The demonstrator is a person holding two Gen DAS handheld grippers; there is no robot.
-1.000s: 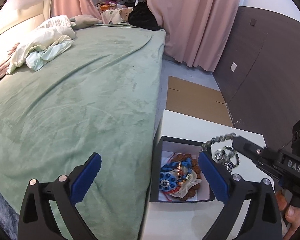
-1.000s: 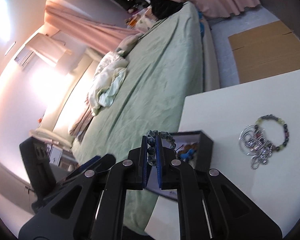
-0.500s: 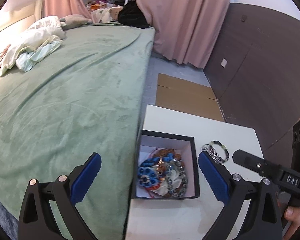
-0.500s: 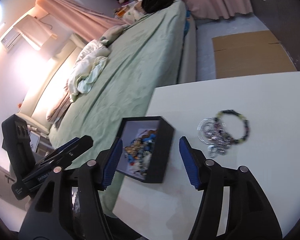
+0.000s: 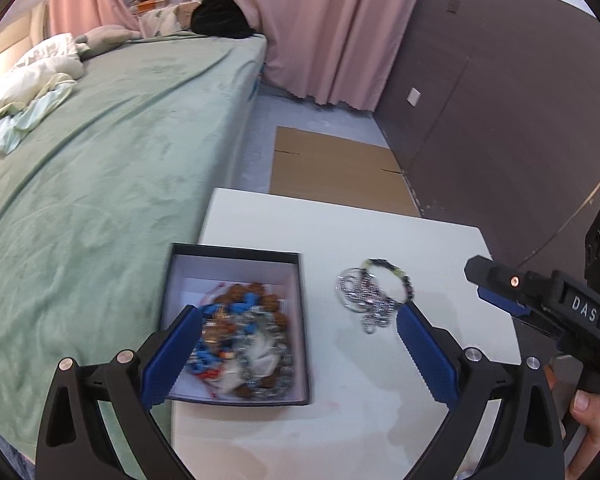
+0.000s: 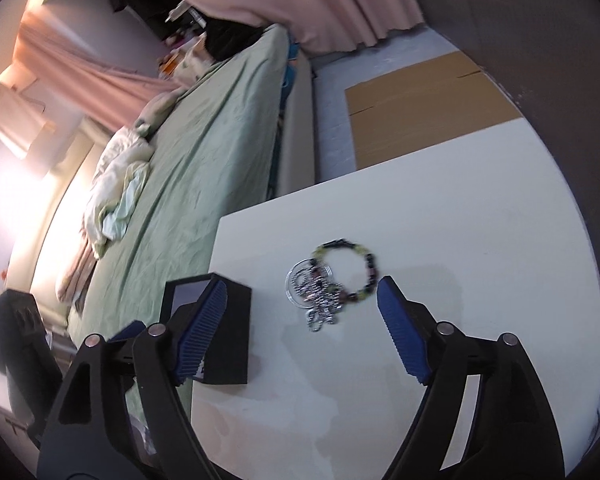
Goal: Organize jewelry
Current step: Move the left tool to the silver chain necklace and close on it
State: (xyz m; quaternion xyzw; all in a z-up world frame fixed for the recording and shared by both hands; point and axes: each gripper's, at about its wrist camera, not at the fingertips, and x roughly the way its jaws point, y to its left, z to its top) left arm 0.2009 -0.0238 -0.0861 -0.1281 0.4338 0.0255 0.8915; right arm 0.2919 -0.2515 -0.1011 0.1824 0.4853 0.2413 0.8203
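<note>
**White table, contents**

White table (image 5: 380, 232) beside the bed carries a black open box (image 5: 236, 256) near its bed-side edge. Just beside it, apart: beaded bracelet (image 6: 346, 270) overlapping a silver chain tangle (image 6: 314, 294).

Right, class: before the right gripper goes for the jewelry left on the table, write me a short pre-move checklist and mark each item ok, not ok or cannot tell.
1. Right gripper open and empty: ok, jaws wide apart with nothing between them.
2. Left gripper open and empty: ok.
3. Target in sight: ok, the beaded bracelet and silver pieces lie on the table, ahead of the right gripper.
4. Pieces separate enough to lift one alone: cannot tell, they overlap and the picture is blurred.
5. Box open to receive: ok, no lid on it.
6. Room left in the box: cannot tell, its jewelry pile is blurred.
</note>
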